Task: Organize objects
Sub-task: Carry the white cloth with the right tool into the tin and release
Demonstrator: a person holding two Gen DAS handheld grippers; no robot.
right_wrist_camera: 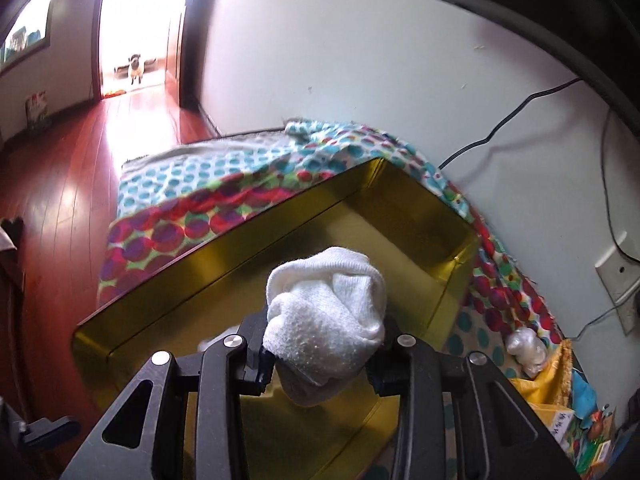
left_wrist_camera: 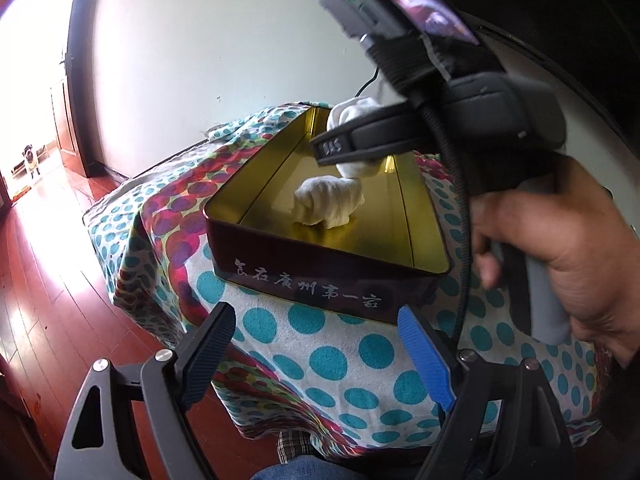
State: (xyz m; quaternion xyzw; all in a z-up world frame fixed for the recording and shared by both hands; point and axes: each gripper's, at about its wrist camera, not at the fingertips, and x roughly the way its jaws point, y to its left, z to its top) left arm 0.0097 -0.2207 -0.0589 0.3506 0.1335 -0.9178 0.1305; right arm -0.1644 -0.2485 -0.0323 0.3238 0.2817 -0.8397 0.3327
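A dark tin box with a gold inside (left_wrist_camera: 304, 280) stands on a dotted cloth; it also shows in the right wrist view (right_wrist_camera: 248, 248). One rolled white sock (left_wrist_camera: 330, 202) lies on its floor. My right gripper (right_wrist_camera: 320, 354) is shut on a second rolled white sock (right_wrist_camera: 326, 312) and holds it above the box; in the left wrist view that sock (left_wrist_camera: 352, 114) shows behind the right gripper's finger. My left gripper (left_wrist_camera: 316, 328) is open and empty, in front of the box's near wall.
The dotted cloth (left_wrist_camera: 332, 356) covers a low table against a white wall. A red wooden floor (left_wrist_camera: 52, 264) lies to the left, with a dog (right_wrist_camera: 136, 66) in the far doorway. A small white bundle (right_wrist_camera: 526, 350) and coloured packets lie at right. Cables hang on the wall.
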